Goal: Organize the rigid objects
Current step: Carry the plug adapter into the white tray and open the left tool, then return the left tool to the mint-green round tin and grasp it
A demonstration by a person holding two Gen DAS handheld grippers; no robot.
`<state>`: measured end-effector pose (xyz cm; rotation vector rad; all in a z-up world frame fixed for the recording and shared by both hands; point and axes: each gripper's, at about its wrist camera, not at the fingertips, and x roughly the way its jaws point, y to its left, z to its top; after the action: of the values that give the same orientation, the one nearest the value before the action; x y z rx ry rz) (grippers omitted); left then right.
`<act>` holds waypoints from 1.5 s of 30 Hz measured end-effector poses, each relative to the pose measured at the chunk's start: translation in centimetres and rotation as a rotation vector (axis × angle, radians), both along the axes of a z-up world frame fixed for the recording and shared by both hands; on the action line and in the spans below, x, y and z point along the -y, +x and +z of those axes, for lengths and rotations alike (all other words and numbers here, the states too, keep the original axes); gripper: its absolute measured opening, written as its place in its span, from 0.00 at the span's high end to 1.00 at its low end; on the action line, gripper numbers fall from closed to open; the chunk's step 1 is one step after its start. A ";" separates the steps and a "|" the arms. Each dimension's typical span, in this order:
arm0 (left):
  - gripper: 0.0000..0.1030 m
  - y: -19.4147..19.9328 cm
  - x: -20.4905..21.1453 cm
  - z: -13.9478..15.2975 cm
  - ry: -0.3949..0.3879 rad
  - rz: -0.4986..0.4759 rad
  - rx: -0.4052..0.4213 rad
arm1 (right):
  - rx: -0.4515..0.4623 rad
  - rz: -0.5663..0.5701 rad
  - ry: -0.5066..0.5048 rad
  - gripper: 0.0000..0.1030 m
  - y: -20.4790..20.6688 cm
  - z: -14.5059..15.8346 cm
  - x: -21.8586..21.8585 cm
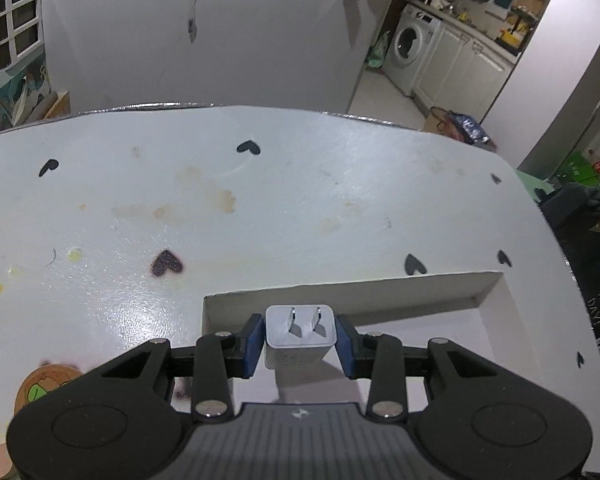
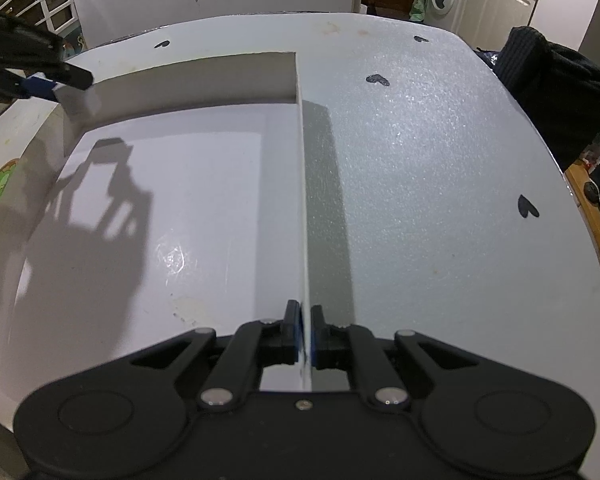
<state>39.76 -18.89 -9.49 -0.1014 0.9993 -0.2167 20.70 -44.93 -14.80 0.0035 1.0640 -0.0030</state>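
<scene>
A white plug adapter (image 1: 300, 332), its two metal prongs pointing away from the camera, sits between the blue pads of my left gripper (image 1: 300, 322), which is shut on it. It hangs just above the near left part of a shallow open white box (image 1: 352, 295). In the right wrist view my right gripper (image 2: 305, 312) is shut on the thin right wall of the box (image 2: 302, 200). At the box's far left corner in that view are the left gripper (image 2: 66, 88), the adapter (image 2: 78, 102) and a black-gloved hand (image 2: 16, 56). The box floor is bare and carries the left gripper's shadow.
The white table (image 1: 300, 200) has black heart marks and yellowish stains. A round coaster (image 1: 44, 384) with a green figure lies at the near left. A dark garment (image 2: 556, 92) hangs off the table's right edge. A kitchen with a washing machine (image 1: 412, 44) lies behind.
</scene>
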 end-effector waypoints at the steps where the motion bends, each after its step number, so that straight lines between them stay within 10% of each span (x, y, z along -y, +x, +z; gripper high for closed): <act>1: 0.62 0.2 0.1 -0.2 0.007 0.002 -0.002 | 0.000 -0.001 0.000 0.94 0.0 0.0 0.0; 16: 0.60 0.8 0.4 -1.6 0.041 0.010 -0.003 | -0.002 -0.005 -0.001 0.93 -0.1 -0.1 0.0; 29: 0.23 -1.8 0.1 0.1 0.054 -0.009 0.009 | 0.002 0.008 -0.010 0.93 -0.2 -0.1 -0.1; 45: 0.00 -11.6 -0.8 4.5 0.010 0.003 0.132 | 0.020 0.021 -0.011 0.93 -0.6 0.0 -0.2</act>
<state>28.20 -18.10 -5.04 -0.0785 0.8689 -0.2131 20.14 -44.77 -14.81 -0.0176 1.0442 0.0104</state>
